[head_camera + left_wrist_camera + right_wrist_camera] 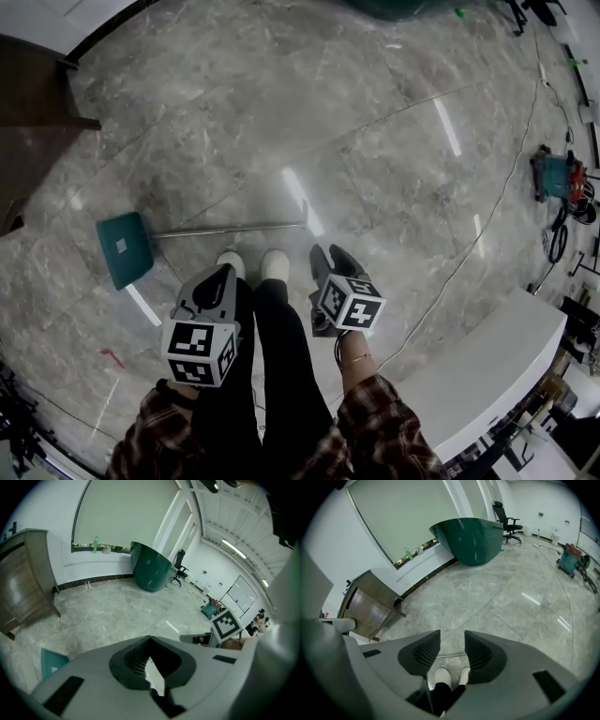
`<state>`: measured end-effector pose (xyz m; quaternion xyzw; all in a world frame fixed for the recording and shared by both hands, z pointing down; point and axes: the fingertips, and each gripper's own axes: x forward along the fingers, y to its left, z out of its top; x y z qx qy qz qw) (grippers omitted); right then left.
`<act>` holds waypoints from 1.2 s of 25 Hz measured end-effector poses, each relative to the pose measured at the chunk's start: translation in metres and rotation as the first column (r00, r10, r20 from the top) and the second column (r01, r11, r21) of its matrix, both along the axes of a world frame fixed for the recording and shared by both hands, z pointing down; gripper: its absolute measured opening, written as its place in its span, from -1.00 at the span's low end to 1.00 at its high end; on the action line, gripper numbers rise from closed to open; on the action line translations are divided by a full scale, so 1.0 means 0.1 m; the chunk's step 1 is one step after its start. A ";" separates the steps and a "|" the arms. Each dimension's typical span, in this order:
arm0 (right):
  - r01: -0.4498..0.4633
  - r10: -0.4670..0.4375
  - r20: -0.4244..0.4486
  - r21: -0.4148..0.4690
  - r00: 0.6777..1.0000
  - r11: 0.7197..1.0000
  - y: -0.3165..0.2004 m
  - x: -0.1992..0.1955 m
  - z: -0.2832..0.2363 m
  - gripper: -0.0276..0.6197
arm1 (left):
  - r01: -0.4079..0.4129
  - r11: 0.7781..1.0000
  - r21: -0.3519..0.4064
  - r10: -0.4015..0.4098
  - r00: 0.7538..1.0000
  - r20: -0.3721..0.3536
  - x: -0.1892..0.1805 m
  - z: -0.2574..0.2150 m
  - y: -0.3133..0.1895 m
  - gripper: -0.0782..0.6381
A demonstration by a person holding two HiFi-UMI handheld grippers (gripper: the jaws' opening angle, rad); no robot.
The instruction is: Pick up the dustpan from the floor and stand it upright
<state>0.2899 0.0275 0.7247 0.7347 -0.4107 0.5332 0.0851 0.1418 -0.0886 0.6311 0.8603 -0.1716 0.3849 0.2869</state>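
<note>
Here's the dustpan [123,247], teal, lying flat on the grey marble floor [375,122]. Its pan is off to the person's left, and its long metal handle [230,229] runs rightward, passing just ahead of the two white shoes [275,264].

Neither gripper is on it. The left gripper [225,273] hangs over the person's dark trouser leg and points down. In the left gripper view its fingers [136,657] meet at the tips with nothing between them (only a sliver of something pale shows through the notch behind). A corner of the teal pan peeks in at that view's lower left.

The right gripper [330,253] hangs beside the right shoe, and its fingers [424,651] stand wide apart and empty. Through the gap, the right gripper view shows the thin handle lying across the floor, with the shoes below it.

Further off there's a curved green desk [473,534], an office chair [506,520] and a wooden cabinet [370,606] by the wall.
</note>
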 end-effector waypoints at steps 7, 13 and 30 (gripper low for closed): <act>0.003 -0.003 0.016 -0.042 1.000 0.999 0.10 0.17 0.73 -0.45 | 0.009 1.000 -0.003 -0.009 1.000 0.023 0.16 0.79 -0.02 -0.78; 0.025 -0.024 0.018 -0.072 1.000 0.997 0.09 0.27 1.44 -0.45 | 0.000 1.000 0.001 0.000 1.000 0.020 0.40 1.50 -0.15 -0.78; 0.109 -0.108 0.014 -0.210 0.994 0.972 0.12 0.42 3.46 -0.45 | -0.019 0.999 -0.029 0.022 0.993 0.114 0.18 3.62 -0.34 -0.78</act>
